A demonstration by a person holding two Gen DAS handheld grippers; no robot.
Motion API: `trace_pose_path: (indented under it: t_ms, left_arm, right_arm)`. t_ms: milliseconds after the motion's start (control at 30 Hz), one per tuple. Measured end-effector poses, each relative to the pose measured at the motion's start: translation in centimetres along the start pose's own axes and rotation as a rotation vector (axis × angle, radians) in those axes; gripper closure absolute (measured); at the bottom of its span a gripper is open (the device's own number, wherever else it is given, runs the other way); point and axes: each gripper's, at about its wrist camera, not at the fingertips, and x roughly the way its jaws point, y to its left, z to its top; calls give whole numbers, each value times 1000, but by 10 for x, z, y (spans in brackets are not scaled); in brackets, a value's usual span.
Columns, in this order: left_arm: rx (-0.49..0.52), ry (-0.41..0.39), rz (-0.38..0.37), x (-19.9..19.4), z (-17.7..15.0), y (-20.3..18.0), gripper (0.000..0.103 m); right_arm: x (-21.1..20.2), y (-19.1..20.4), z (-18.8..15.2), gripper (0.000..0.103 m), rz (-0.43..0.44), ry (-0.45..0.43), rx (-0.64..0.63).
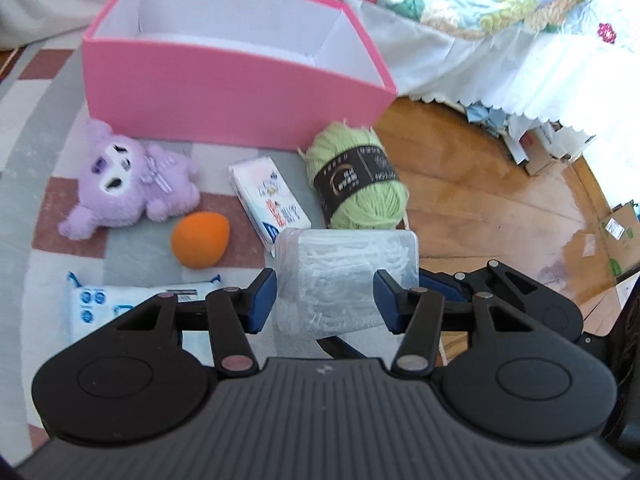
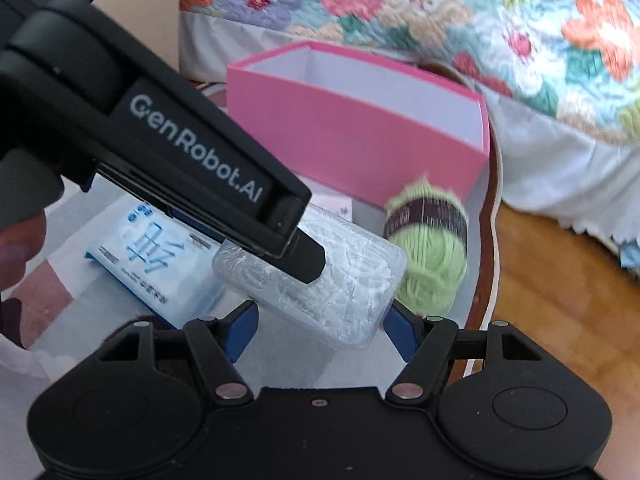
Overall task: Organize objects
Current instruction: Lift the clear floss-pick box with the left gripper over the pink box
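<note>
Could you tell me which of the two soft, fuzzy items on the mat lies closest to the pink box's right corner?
The green yarn ball, wrapped in a dark label, lies by that corner; the purple plush toy lies further left.

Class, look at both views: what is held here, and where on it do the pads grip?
The clear plastic box: both hand-held grippers' pads flank its sides; actual contact cannot be told.

Bright daylight fills both views. Glare washes over the wooden floor (image 1: 532,216) in the left wrist view. Fisheye bending curves the edges, with dark corners. Motion blur softens the pink box (image 2: 360,132), green yarn (image 2: 432,248) and floral bedspread (image 2: 440,20).
</note>
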Motion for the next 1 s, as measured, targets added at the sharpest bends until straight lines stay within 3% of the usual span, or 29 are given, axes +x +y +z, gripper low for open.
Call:
trace_pose_path:
  t_ms: [167, 467, 700, 1000]
  left_arm:
    - [4, -19, -4, -19, 9, -1, 51]
    - [41, -58, 64, -43, 27, -6, 51]
    - [-12, -83, 35, -71, 49, 0, 51]
    - [-10, -150, 33, -95, 85, -2, 51]
  right_arm:
    - [-13, 6, 12, 29, -26, -25, -27]
    - [-20, 16, 44, 29, -53, -38, 16]
    - [-36, 15, 73, 29, -66, -62, -19]
    - [-51, 7, 125, 29, -64, -81, -71]
